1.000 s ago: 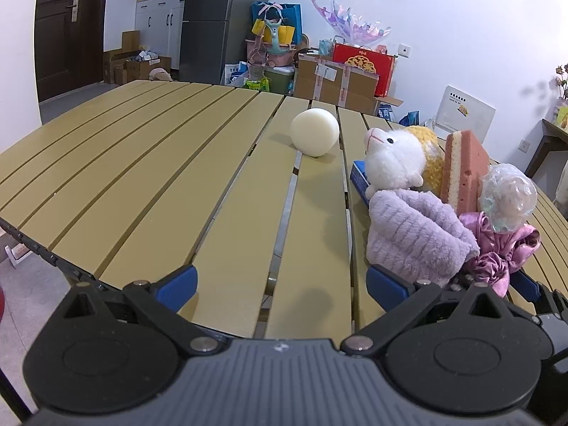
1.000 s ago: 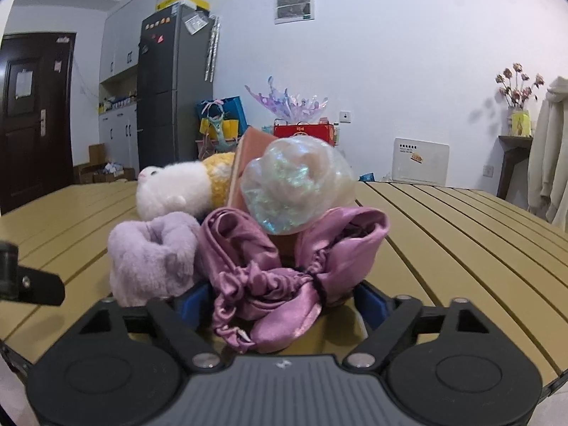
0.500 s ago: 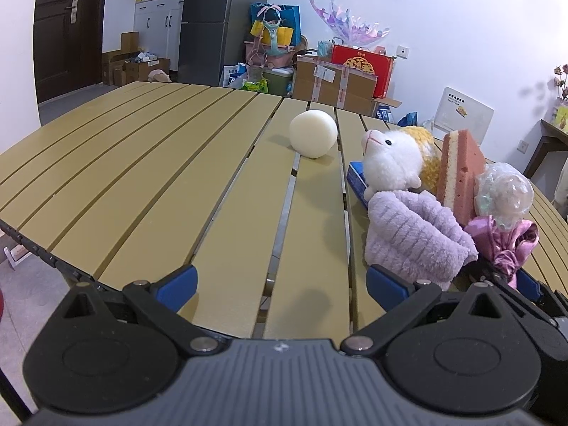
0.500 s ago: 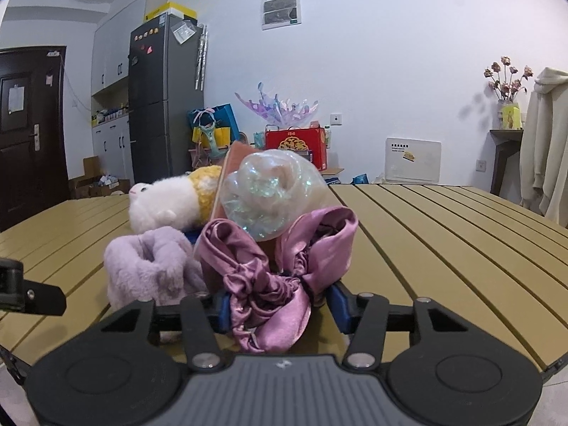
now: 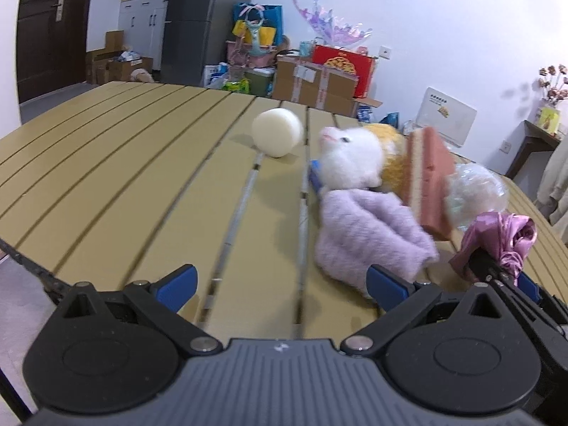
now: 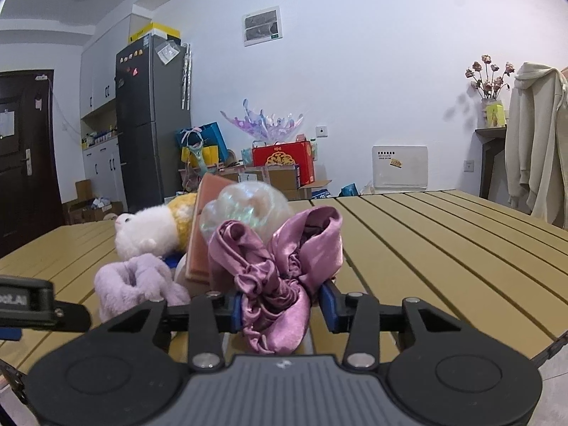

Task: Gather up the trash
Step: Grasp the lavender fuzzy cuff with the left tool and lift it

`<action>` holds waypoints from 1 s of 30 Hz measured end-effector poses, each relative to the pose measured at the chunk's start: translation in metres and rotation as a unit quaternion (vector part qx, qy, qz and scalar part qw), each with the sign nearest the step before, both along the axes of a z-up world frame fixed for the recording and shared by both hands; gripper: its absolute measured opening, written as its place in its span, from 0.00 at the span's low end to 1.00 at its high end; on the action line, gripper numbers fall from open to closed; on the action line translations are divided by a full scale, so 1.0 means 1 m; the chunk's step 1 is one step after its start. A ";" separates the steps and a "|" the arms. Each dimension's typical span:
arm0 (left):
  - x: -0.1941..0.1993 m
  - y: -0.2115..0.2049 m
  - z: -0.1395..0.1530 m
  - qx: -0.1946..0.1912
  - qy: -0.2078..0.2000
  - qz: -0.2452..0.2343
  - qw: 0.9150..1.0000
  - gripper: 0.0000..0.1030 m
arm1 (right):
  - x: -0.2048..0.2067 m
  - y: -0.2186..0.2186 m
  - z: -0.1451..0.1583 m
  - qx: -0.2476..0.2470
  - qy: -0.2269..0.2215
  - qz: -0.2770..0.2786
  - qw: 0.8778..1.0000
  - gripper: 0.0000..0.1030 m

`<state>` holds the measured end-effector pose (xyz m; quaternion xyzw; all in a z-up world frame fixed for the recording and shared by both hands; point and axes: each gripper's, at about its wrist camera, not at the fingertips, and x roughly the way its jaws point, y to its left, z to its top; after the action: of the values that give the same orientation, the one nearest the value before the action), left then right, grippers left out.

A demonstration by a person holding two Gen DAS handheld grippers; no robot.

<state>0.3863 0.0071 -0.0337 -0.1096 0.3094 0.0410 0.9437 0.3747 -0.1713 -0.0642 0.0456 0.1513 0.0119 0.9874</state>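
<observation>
— What has changed since a second ago?

— My right claw [image 6: 280, 310] had its jaws wide around the pink satin scrunchie [image 6: 280, 273]; now they are closing, the blue pads pinching its gathered middle, and it looks raised a little off the slatted table [image 6: 443, 248]. My left claw [image 5: 280, 284] has hardly stirred: it hangs open over the table's near edge, nothing between its fingers.

— What crowds the right claw?

— Just left of it lies a fluffy lilac scrunchie [image 6: 138, 280]. Directly behind the satin one sits an iridescent cellophane ball [image 6: 245, 209], touching a pink sponge block [image 6: 202, 234] that stands on edge. Left of that lies a white and yellow plush animal [image 6: 149, 230]. From my left claw, a cream ball [image 5: 277, 136] sits farther ahead, apart from the heap.

— Any writing?

— On my left claw's side, seen from the right, letters ending in "LAI". Far off, a red gift box [image 6: 284, 161] with a gold emblem and a white panel [image 6: 399, 168]; their print is too small to read.
</observation>
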 end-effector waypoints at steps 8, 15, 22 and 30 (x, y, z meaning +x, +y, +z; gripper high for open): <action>0.012 -0.039 -0.003 0.003 -0.017 -0.032 0.999 1.00 | -0.005 -0.024 0.004 0.005 0.001 -0.022 1.000 0.39; 0.032 -0.060 -0.012 0.021 -0.018 -0.021 0.999 1.00 | -0.004 -0.044 0.001 0.009 0.014 -0.034 0.999 0.39; 0.041 -0.056 -0.018 0.014 -0.019 -0.003 1.000 1.00 | -0.005 -0.050 0.002 0.015 0.013 -0.035 0.999 0.39; 0.036 -0.067 -0.021 0.064 -0.028 -0.011 0.997 0.62 | -0.006 -0.045 0.000 0.011 0.014 -0.030 0.999 0.39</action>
<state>0.4223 -0.0595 -0.0543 -0.0464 0.2807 0.0472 0.9575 0.3686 -0.2160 -0.0642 0.0611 0.1635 -0.0167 0.9845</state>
